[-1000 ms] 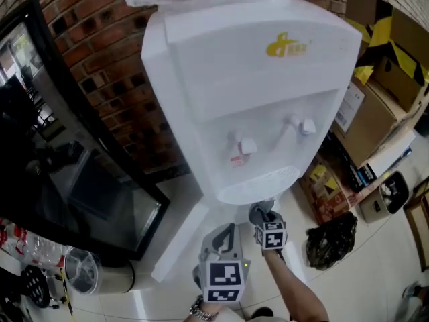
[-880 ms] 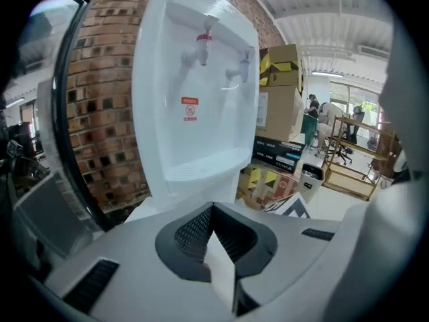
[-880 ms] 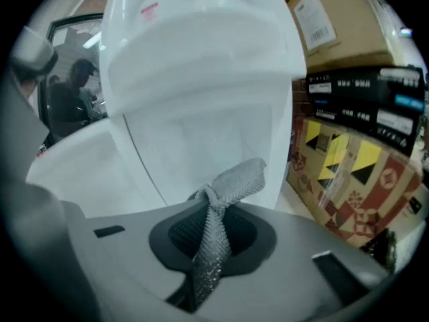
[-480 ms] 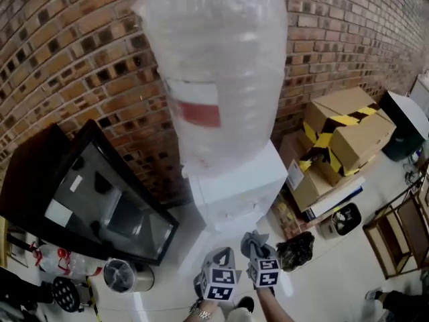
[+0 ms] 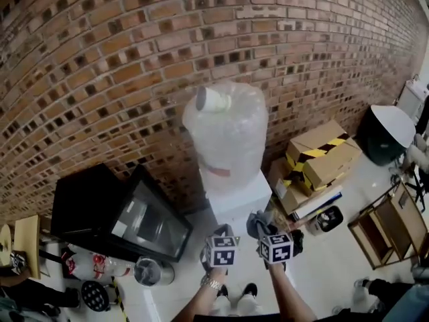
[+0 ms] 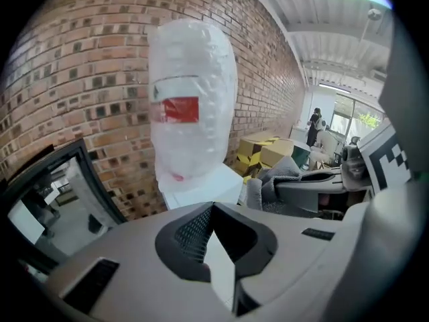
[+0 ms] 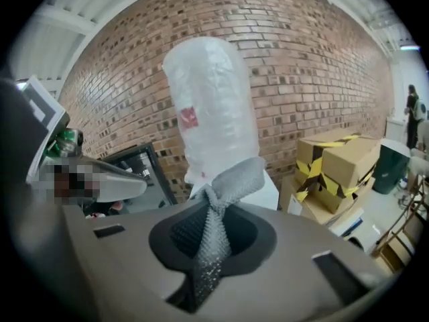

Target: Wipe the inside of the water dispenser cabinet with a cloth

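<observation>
In the head view the water dispenser [image 5: 236,194] shows only its white top. Its cabinet is hidden behind the left hand-held gripper [image 5: 224,233] and the right hand-held gripper [image 5: 260,229]. In both gripper views the gripper's own body covers the dispenser's lower part. The cloth [image 7: 224,180] vanishes between the right one's closed jaws. The person's forearms [image 5: 289,295] are cut off at the near edge. The far figures [image 6: 314,122] are too small to tell.

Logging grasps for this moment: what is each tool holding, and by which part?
The right tool pinches the grey cloth at a twisted, bunched stretch, and one end fans out above the jaws. The left tool is shut on nothing.
</observation>
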`<action>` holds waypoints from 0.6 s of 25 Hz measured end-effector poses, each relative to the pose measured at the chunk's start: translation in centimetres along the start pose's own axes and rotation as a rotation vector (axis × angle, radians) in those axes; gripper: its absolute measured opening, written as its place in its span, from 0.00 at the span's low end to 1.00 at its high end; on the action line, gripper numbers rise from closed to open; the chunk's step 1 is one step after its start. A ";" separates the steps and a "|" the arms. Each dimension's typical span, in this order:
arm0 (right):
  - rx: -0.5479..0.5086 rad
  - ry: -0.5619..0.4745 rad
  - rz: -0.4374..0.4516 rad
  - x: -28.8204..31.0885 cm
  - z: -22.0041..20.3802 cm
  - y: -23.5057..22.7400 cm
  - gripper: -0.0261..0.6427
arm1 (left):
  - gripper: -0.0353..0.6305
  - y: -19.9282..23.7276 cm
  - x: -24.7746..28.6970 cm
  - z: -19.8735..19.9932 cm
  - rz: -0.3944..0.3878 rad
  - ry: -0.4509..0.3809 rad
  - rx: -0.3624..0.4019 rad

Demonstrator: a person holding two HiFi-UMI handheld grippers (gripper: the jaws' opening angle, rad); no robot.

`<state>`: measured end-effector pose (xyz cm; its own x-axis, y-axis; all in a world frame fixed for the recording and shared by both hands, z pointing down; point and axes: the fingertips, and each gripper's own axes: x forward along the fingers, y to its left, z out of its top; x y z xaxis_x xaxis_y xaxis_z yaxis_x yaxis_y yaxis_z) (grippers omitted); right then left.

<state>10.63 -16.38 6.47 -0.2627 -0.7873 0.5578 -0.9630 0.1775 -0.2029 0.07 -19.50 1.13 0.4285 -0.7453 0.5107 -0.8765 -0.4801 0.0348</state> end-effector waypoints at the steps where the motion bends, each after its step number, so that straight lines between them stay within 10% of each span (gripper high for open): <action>1: -0.003 -0.009 -0.004 -0.6 1.6 -0.1 0.08 | 0.06 -0.2 -0.4 1.5 -0.001 -0.011 -0.002; 15: -0.002 -0.063 0.067 -7.0 6.5 2.8 0.08 | 0.06 -4.3 -6.8 5.6 0.000 -0.027 -0.008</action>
<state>10.15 -14.16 -3.22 -0.3223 -0.8092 0.4913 -0.9435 0.2324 -0.2361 2.13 -14.93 -7.27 0.4338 -0.7575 0.4877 -0.8784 -0.4761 0.0418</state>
